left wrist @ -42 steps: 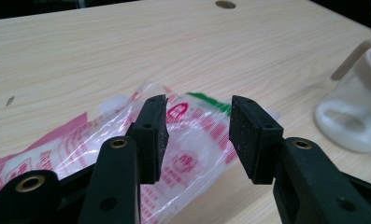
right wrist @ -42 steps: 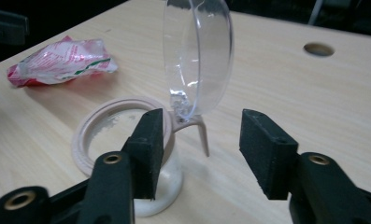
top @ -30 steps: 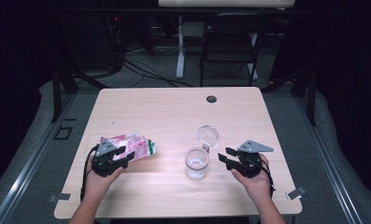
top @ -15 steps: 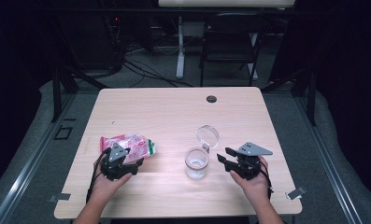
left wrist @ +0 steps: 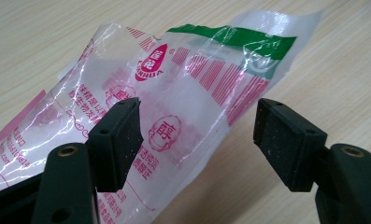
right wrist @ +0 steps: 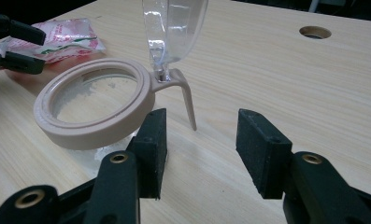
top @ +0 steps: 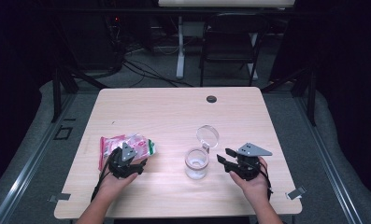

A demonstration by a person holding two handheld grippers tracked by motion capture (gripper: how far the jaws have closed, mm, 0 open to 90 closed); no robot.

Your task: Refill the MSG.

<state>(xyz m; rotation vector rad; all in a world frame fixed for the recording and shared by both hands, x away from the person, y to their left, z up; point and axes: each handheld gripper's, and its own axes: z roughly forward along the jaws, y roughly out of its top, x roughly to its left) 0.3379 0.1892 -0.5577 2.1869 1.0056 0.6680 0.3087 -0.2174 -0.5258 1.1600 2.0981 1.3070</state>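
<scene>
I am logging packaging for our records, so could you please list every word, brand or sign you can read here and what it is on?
"HUA", the end of a Latin brand word in a red oval logo: on the plastic bag.
Red Chinese characters on the bag: too blurred to quote.
Jar: no text.

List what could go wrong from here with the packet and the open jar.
1. The plastic packet lies crumpled and glossy between the left gripper's open jaws, untouched by the pads; a shallow pinch may slip off the film.
2. The jar stands with its clear hinged lid raised; a knock from the open right gripper beside it might tip it.
3. The white contents look loose and could spill.
</scene>
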